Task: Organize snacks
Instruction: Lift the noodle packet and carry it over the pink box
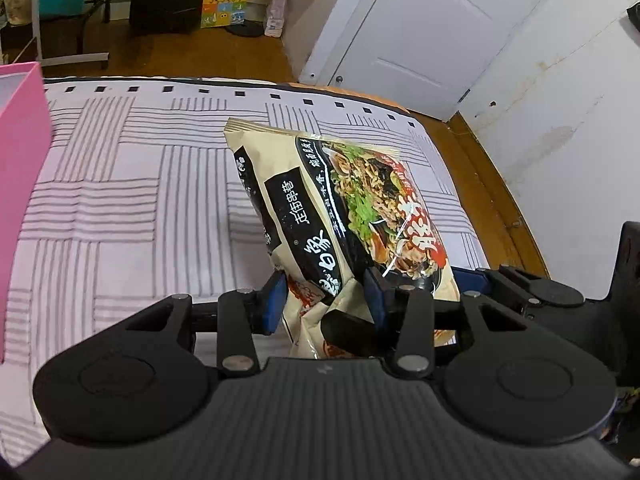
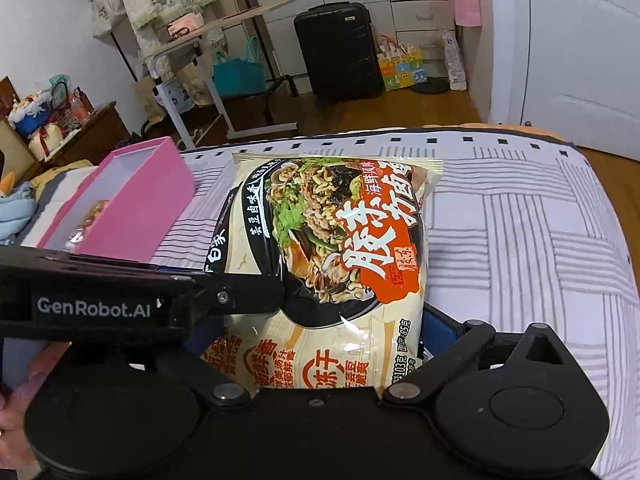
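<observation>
A bed (image 2: 520, 240) with a white cover patterned in grey woven stripes fills the foreground, standing on a warm wooden floor (image 2: 420, 108). Beyond it a black suitcase (image 2: 336, 52) stands upright against pale cabinets, beside a colourful printed box (image 2: 402, 68) and a folding side table (image 2: 208, 28) with clothes hanging behind. A white panelled door (image 1: 432, 32) and scuffed white wall (image 1: 560, 100) close the right side.

noodle packet (image 2: 336, 248): cream, black band, red-orange patch with white characters, photo of noodles and greens
bed cover (image 1: 132, 200): pale lilac-white, grey stripe blocks, black squares on the far border
box (image 2: 148, 208): pink, white inside
gripper pads (image 1: 274, 300): blue
suitcase (image 2: 338, 52): black
</observation>
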A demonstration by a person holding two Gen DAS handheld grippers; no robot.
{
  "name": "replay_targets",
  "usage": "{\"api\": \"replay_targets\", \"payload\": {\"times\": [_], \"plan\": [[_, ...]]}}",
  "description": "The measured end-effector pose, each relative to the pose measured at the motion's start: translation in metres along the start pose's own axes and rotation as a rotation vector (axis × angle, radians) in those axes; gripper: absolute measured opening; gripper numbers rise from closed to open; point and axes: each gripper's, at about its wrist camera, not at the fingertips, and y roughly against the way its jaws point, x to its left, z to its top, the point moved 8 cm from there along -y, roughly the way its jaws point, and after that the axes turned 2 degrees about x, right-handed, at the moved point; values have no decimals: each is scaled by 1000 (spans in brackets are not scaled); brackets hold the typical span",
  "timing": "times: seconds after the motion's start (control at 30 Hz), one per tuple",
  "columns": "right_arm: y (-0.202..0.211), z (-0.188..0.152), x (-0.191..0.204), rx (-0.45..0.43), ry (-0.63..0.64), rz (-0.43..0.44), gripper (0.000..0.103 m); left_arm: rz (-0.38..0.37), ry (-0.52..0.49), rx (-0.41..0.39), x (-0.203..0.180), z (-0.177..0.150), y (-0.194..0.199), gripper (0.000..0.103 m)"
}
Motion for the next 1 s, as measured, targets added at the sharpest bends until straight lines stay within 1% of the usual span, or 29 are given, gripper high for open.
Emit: {"api": "replay_targets", "payload": {"times": [0.17,0.23,0.3,0.37,0.57,0.73,0.83,1.0], "plan": [[14,-19,36,-16,19,7,102,19,-10,-6,12,-22,35,40],[19,-22,52,-23,39,12,101,19,-9,-20,21,-30,52,40],[24,-25,73,-20,86,25,100,9,10,-20,33,-38,70,40],[25,-28,94,-12,131,51,98,16,43,-22,50,-46,87,40],[25,-24,147,16,215,134,98,47,82,-87,91,-59,138,40],[30,-11,188,8,271,209,97,43,139,-150,126,-52,174,40],[25,5,207,-15,302,224,93,51,155,-190,145,-43,189,40],[10,29,236,-62,356,240,90,61,197,-242,182,-22,205,40]]}}
